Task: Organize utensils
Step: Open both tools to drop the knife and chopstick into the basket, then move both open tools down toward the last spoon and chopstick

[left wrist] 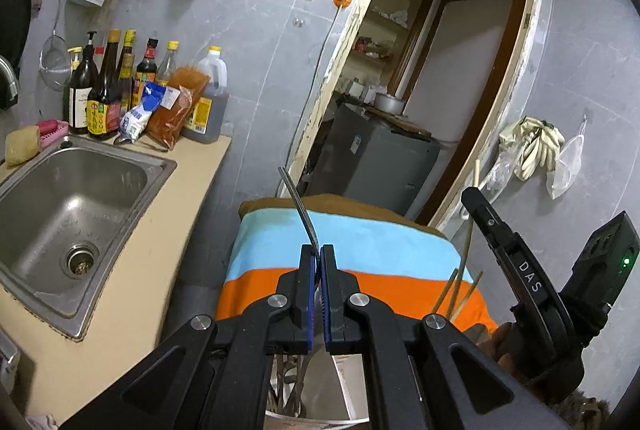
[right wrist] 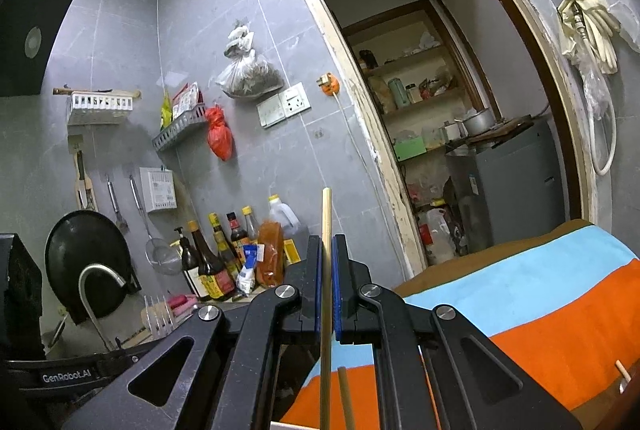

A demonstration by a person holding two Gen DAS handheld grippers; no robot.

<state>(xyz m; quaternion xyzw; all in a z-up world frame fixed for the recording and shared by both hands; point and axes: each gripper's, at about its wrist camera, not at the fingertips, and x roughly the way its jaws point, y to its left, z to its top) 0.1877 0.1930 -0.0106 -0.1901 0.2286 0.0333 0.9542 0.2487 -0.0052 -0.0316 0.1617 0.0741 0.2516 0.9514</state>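
Utensils are mid-sort, lifted above the striped cloth. Left of it lies the sink. The left gripper pinches a flat metal handle over a steel container; the right gripper clamps a wooden chopstick. Next, probably, each lowers into its holder; the container rim and loose chopsticks crowd the way.

Grey tiled wall, steel sink, open doorway onto pantry shelves.
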